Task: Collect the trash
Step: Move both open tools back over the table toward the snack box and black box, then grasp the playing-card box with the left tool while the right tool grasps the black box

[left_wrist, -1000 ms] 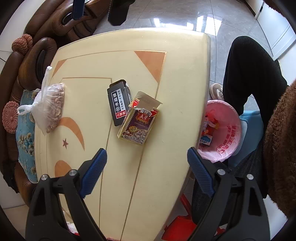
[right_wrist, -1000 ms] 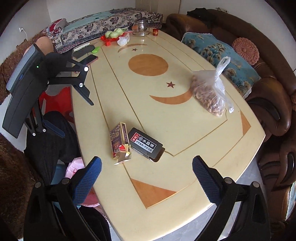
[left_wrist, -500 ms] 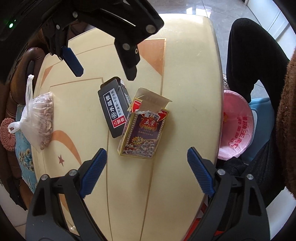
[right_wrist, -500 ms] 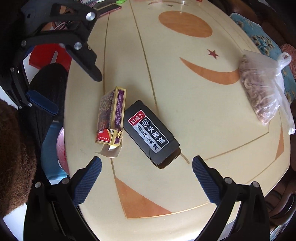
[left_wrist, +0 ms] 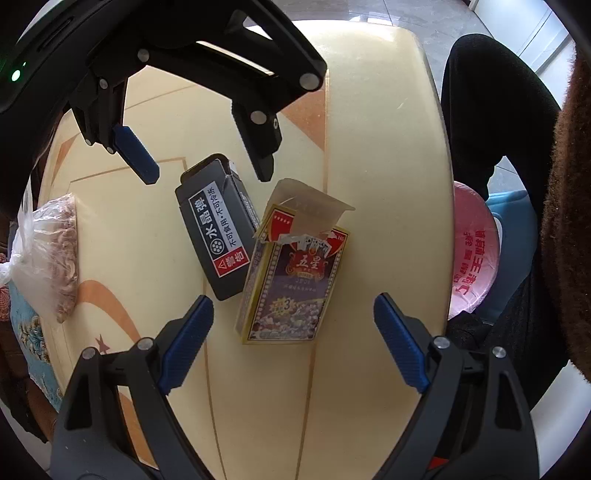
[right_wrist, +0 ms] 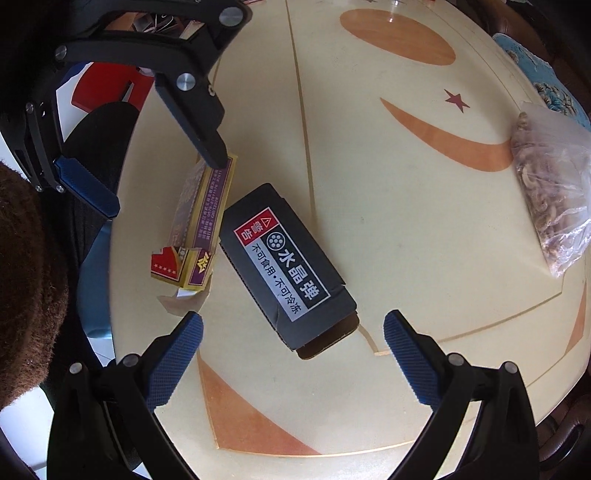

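Hand-held gripper (left_wrist: 291,339): black frame, blue ribbed pads, silver screws; brown fuzzy sleeve (left_wrist: 569,221).

Soft daylight fills the room; the table (left_wrist: 369,110) shows only faint shadows. Floor (left_wrist: 424,14) tiles glare. Fisheye bends the edges, corners black, centre sharp.

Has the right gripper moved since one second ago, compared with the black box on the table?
Yes. The right gripper has come down toward the table: the black box now looks much larger and lies just ahead of its open jaws.
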### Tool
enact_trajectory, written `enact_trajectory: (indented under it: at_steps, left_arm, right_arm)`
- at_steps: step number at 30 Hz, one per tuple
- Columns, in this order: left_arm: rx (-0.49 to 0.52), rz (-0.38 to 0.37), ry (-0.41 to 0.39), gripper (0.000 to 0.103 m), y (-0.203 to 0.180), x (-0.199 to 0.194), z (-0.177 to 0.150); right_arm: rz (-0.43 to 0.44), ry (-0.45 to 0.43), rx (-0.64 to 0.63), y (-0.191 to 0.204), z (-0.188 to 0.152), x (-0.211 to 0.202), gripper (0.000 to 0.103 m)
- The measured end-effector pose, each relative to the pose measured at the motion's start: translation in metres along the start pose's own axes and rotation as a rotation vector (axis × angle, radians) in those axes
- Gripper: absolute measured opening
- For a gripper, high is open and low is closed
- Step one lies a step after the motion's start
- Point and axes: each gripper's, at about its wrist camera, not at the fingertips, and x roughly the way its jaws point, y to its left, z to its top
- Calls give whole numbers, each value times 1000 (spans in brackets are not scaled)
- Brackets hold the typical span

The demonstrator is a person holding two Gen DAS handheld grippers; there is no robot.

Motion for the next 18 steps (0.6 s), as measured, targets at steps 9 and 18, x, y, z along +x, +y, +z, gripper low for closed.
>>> enact_trajectory:
  at_steps: [9,18]
  left_arm:
    - [13,-30,13,86,-6,21,-1]
    - [7,-50,57,80,-21,46,-1]
  right_arm:
    - [-15,13,-86,9,15,19,96]
    - [-63,3,-117,10,28,35,75]
